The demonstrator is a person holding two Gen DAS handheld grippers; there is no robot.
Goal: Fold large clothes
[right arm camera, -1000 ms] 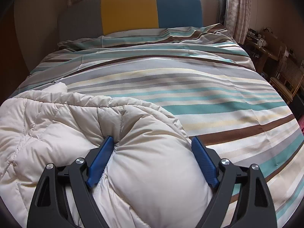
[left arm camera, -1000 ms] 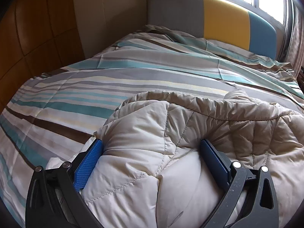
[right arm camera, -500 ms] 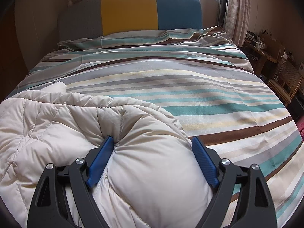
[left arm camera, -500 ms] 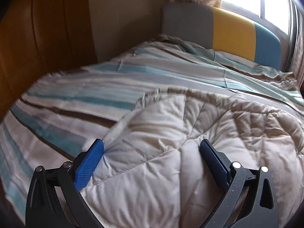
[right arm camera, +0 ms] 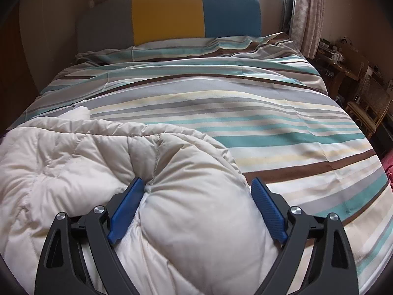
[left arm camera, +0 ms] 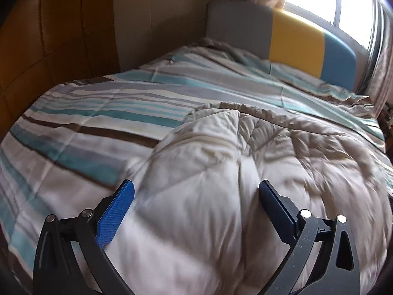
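A cream quilted down coat lies bunched on the striped bed cover. My left gripper hovers over the coat's near left part. It is open, both blue pads clear of the fabric. In the right wrist view the coat fills the lower left. My right gripper straddles a puffy fold of it, and its jaws are opening. The left pad still sits in a crease and the right pad lies against the bulge.
The striped cover stretches bare to a grey, yellow and blue headboard under a window. Wooden panelling lines the bed's left side. A desk and a wicker chair stand off the right side.
My left gripper has let go of the coat's fold and drawn back and up, so more bed and wall show. The right gripper has kept its place, its pads slightly wider apart.
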